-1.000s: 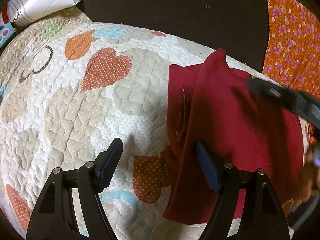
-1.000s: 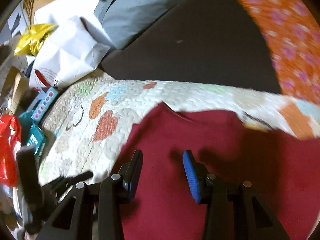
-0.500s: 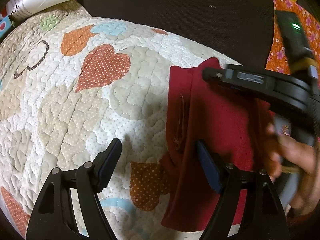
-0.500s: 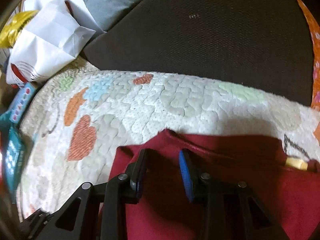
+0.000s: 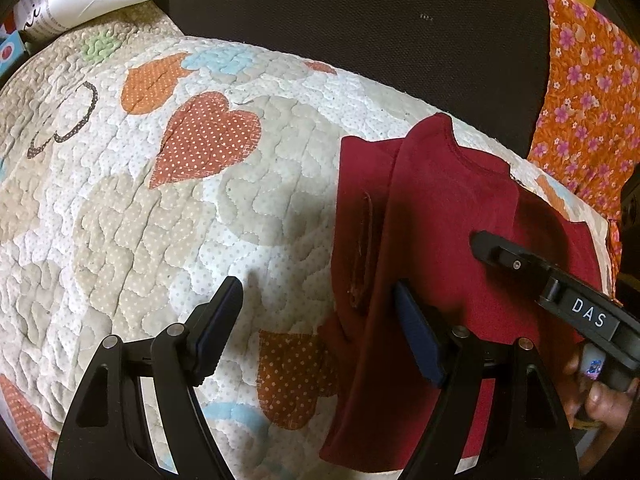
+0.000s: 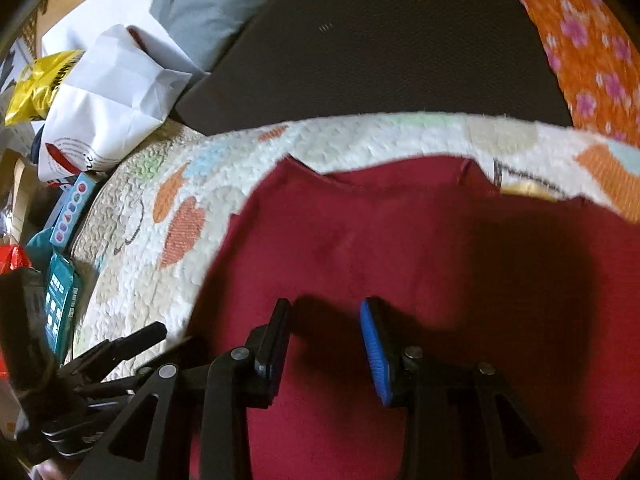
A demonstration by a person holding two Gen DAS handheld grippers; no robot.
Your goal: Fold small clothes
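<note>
A small dark red shirt (image 5: 448, 216) lies on a quilted mat with heart patches (image 5: 160, 208), its left side folded in over the body. My left gripper (image 5: 320, 316) is open and empty, low over the shirt's left edge. My right gripper (image 6: 326, 320) is open and empty, hovering over the middle of the red shirt (image 6: 440, 248). The right gripper's body also shows in the left wrist view (image 5: 560, 300), at the shirt's right side. The left gripper shows at the lower left of the right wrist view (image 6: 120, 344).
A dark brown cushion (image 5: 360, 32) lies beyond the mat, and an orange flowered cloth (image 5: 584, 92) is at the right. A white paper bag (image 6: 108, 104), a yellow bag (image 6: 36, 84), boxes (image 6: 60, 300) and a grey pillow (image 6: 216, 4) crowd the left side.
My right gripper has pulled back from the shirt's collar area toward its lower right, and its jaws have opened wider. The left gripper has stayed nearly still and open.
</note>
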